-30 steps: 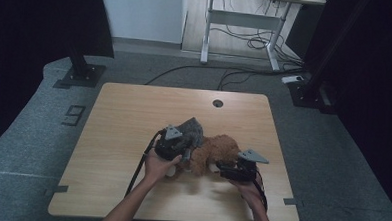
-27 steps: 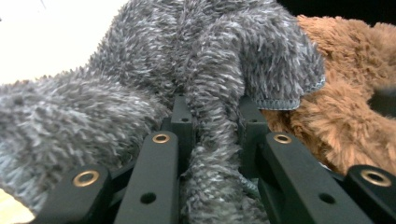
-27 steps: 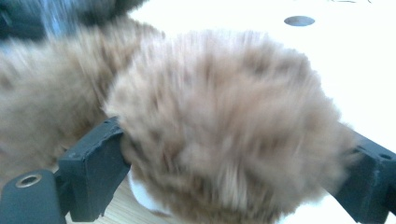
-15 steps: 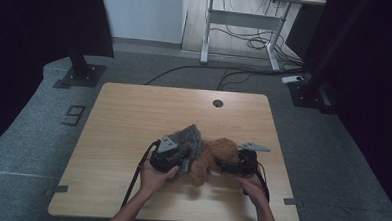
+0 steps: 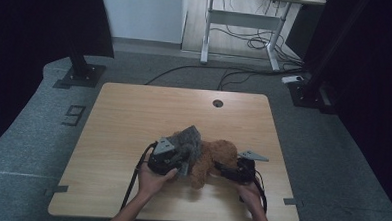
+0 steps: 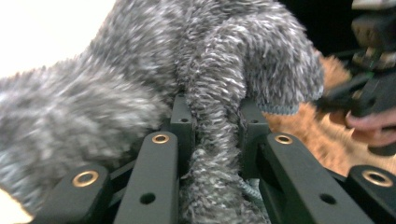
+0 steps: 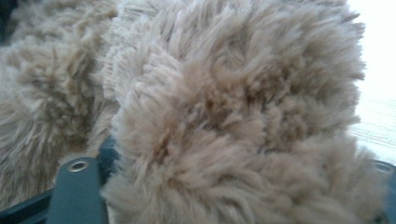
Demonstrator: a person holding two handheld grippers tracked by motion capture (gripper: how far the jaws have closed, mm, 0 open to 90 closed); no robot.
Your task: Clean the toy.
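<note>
Grey carpet surrounds the table [image 5: 134, 113]. Toward its 6 o'clock edge, grey fur [image 6: 210, 116] is pinched by the left gripper [image 5: 179, 162]; at its 3 o'clock, brown fur [image 5: 214, 156] sits between the right gripper's [image 5: 221, 169] jaws, which have just been closing, seemingly without a firm grip.

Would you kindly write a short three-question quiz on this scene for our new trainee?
1. True or false: the left gripper is shut on the grey furry fabric.
2. Which colour is the fur at the right gripper? A) brown B) blue C) white
3. On what do both furry items rest?

Key: 1. True. 2. A, the brown furry item. 3. The wooden table.
</note>
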